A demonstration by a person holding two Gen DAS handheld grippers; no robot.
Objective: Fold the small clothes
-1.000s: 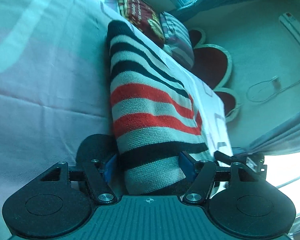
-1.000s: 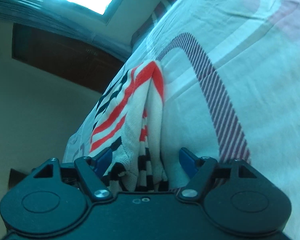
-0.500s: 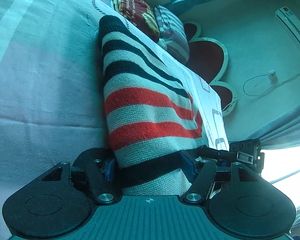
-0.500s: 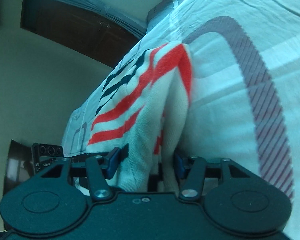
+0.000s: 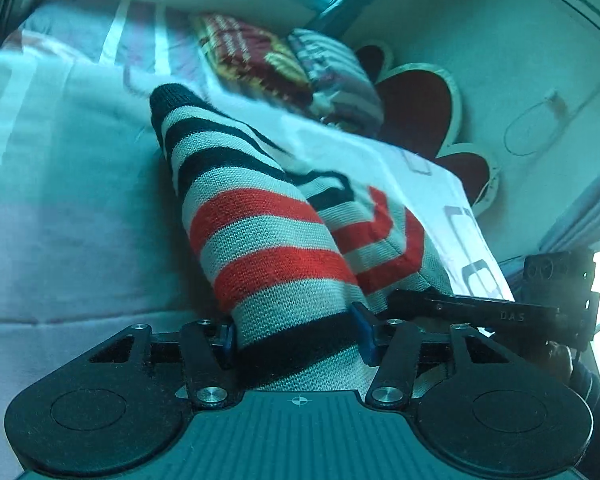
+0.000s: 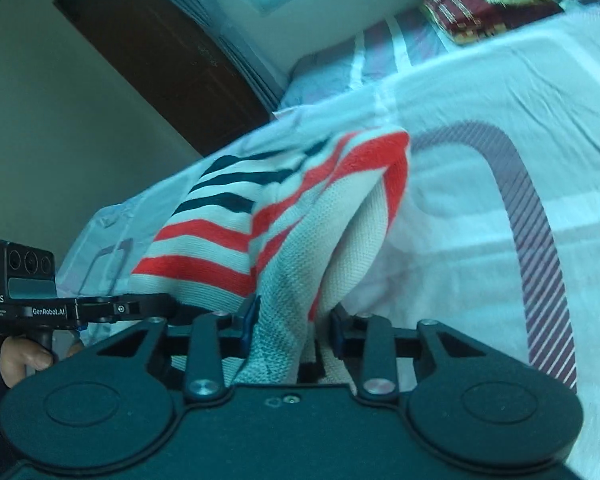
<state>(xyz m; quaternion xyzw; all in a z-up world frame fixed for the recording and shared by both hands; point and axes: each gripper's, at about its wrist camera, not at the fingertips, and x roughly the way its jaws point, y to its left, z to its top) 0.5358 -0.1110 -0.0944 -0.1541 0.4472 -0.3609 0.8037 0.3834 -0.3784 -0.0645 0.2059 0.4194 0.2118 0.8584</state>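
One striped knit garment (image 5: pixel 260 236), in black, red and pale bands, is lifted off the bed sheet (image 5: pixel 60 200) between two grippers. The left gripper (image 5: pixel 296 336) and the right gripper (image 6: pixel 292 324) each have their fingers closed on a bunched edge of it. Two pillows (image 5: pixel 260 60) lie at the bed's head, blurred, and the garment's gripped ends are hidden behind the gripper bodies.

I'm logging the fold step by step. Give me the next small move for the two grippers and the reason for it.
Probably carry the held edge forward over the rest of the striped sweater and lay it on the bed sheet. Both the left gripper and right gripper are closed on knit fabric, which rises off the bed, with the far end down.
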